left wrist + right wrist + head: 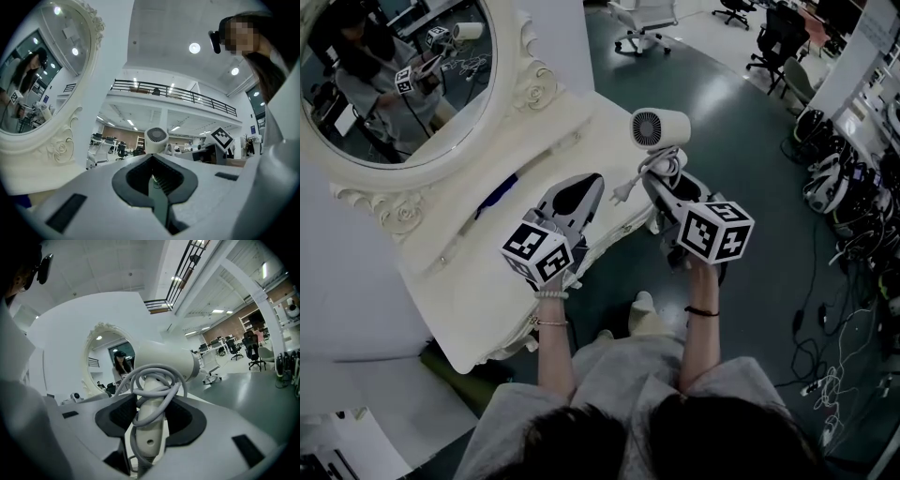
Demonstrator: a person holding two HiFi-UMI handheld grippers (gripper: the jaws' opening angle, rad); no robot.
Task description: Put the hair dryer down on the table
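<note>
Hair dryer (661, 128) in air, not yet on table (478, 281).

Head view: right gripper (664, 184) holds it upright, just off tabletop's right end, over floor. Left gripper (587, 187) above tabletop's near edge.

Left gripper view: left gripper (152, 160) jaws together, nothing between them. Hair dryer (156, 139) ahead.

Right gripper view: right gripper (150, 420) jaws clamped on hair dryer (164, 362) handle, cord (157, 380) coiled round it.

Progress: grip secure, table close. Left to do: bring over tabletop, lower, release.
</note>
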